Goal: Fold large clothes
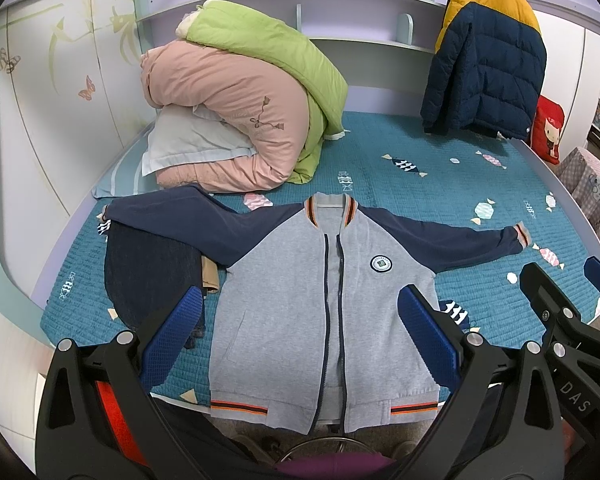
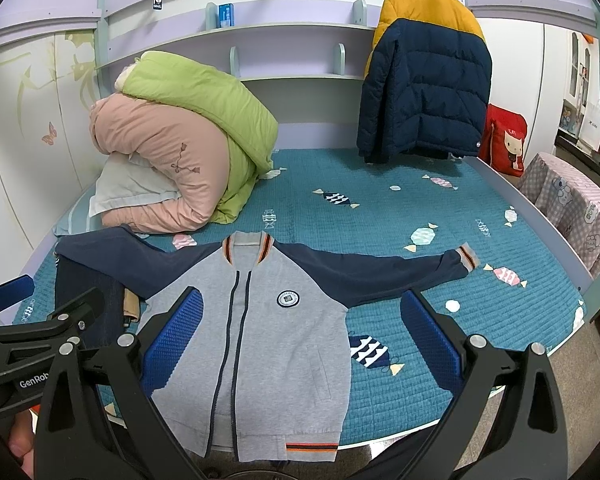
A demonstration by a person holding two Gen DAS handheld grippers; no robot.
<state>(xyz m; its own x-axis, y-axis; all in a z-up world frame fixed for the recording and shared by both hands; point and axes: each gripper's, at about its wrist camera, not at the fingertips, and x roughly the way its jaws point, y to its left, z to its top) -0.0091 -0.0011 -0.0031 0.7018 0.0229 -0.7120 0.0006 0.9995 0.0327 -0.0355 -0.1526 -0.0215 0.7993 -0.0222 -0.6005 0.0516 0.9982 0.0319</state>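
Observation:
A grey zip jacket with navy sleeves lies face up on the teal bed cover, both sleeves spread out and its hem hanging over the front edge. The right wrist view shows the same jacket. My left gripper hovers open above the jacket's lower body, blue pads wide apart, holding nothing. My right gripper is also open and empty, above the jacket's right side. In the left wrist view the right gripper shows at the far right; in the right wrist view the left gripper shows at the far left.
Dark folded clothes lie under the jacket's left sleeve. A pile of pink and green quilts with a pillow sits at the back left. A navy and yellow puffer jacket hangs at the back right, beside a red cushion.

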